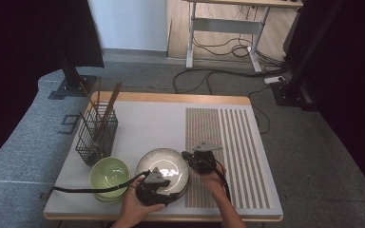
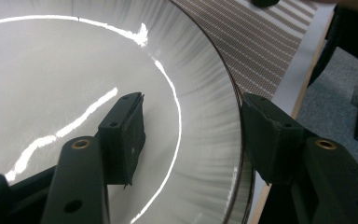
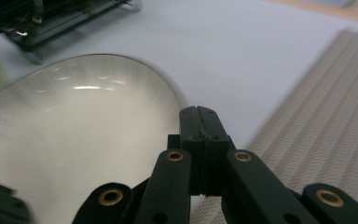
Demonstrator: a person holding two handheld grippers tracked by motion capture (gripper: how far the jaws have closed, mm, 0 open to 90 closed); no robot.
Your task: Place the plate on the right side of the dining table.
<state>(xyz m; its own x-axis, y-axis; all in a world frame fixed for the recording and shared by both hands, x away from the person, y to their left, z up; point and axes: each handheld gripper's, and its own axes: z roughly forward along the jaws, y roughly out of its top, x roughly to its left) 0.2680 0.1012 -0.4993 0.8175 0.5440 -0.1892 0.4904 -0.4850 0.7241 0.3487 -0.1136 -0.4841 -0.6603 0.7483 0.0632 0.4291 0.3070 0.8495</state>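
A wide pale ribbed bowl (image 1: 164, 164) sits near the front middle of the table. My left gripper (image 1: 161, 183) is at its near rim. In the left gripper view the jaws straddle the bowl's (image 2: 51, 70) rim, one finger inside and one outside, and the left gripper (image 2: 193, 102) stands open with a wide gap. My right gripper (image 1: 187, 156) is at the bowl's right edge. In the right gripper view the right gripper (image 3: 199, 112) is shut with nothing between its pads, just beside the bowl (image 3: 74, 130).
Stacked green bowls (image 1: 108, 173) stand left of the pale bowl. Behind them a black wire basket (image 1: 96, 133) holds wooden utensils. A striped mat (image 1: 233, 142) covers the table's right part. The table's front edge (image 1: 171, 217) is close to both hands.
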